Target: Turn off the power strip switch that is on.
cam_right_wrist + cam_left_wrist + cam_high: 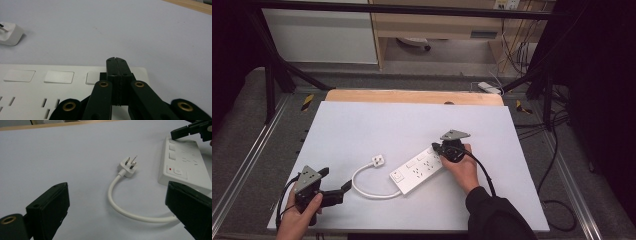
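At the left of the high view we see the left gripper (337, 187), held in a hand (298, 215) near the front-left corner of the white table (377, 120). Its jaws stand wide apart and hold nothing; they point toward the right, at the cord. In the left gripper view the two black jaws rise at the bottom corners, with only the bare table and a part of the cord between them.

To the right of this gripper lies the white cord (362, 187). It makes a curve on the table, from the near end of the power strip up to the plug (378, 160). The plug lies flat on the table, apart from the strip, and in the left gripper view its three metal pins (131, 162) point up and away.

Next comes the white power strip (417, 172), lying diagonally near the middle of the table, with its switch end toward the front. It has one red light beside the switch (178, 171), as the left gripper view shows.

At the far right end of the strip is the right gripper (435, 148), held in the other hand (463, 170). Its jaws are closed together with nothing between them. In the right gripper view the closed tips (116, 65) are above the far end of the strip, beside a row of flat white buttons (59, 76); whether they touch the surface we cannot tell.
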Motion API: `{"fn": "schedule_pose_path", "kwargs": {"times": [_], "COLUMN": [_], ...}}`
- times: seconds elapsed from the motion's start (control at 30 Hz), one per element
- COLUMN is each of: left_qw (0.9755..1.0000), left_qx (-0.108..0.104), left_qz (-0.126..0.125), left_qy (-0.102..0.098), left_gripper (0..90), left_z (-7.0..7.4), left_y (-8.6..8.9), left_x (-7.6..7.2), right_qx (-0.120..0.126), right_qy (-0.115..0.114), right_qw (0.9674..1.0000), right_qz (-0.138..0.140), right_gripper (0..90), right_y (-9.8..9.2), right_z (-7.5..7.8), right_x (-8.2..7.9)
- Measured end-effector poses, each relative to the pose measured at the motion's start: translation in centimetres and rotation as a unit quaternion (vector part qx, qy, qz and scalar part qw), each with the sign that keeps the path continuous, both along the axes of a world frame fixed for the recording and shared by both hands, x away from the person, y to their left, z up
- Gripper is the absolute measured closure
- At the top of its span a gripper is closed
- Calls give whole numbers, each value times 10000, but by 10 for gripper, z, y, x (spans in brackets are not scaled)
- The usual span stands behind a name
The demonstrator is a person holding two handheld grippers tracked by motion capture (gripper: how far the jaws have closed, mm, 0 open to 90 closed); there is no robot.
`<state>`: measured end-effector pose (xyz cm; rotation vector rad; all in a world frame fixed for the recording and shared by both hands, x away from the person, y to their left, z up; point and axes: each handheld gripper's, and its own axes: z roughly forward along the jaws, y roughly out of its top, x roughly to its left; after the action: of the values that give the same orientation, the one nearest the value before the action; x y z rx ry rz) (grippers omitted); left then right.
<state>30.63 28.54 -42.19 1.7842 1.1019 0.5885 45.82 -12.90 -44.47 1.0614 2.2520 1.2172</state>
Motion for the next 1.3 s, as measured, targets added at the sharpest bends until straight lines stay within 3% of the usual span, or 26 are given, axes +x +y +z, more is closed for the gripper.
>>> {"fn": "schedule_pose_path", "kwargs": {"times": [0.63, 0.9, 1.3], "left_qw": [10000, 10000, 10000], "left_qx": [-5, -10, -10], "left_qz": [-2, -7, -2], "left_qy": [1, -2, -4], "left_gripper": [55, 56, 56], "left_z": [0, 0, 0], "left_y": [0, 0, 0], "left_x": [0, 0, 0], "right_qx": [-7, 138, 394], "right_qy": [-44, 40, -97], "right_qw": [10000, 9999, 9992], "right_qz": [11, 7, -40], "right_gripper": [900, 900, 701], "right_y": [-2, -2, -1], "right_z": [6, 6, 12], "right_x": [0, 0, -3]}}
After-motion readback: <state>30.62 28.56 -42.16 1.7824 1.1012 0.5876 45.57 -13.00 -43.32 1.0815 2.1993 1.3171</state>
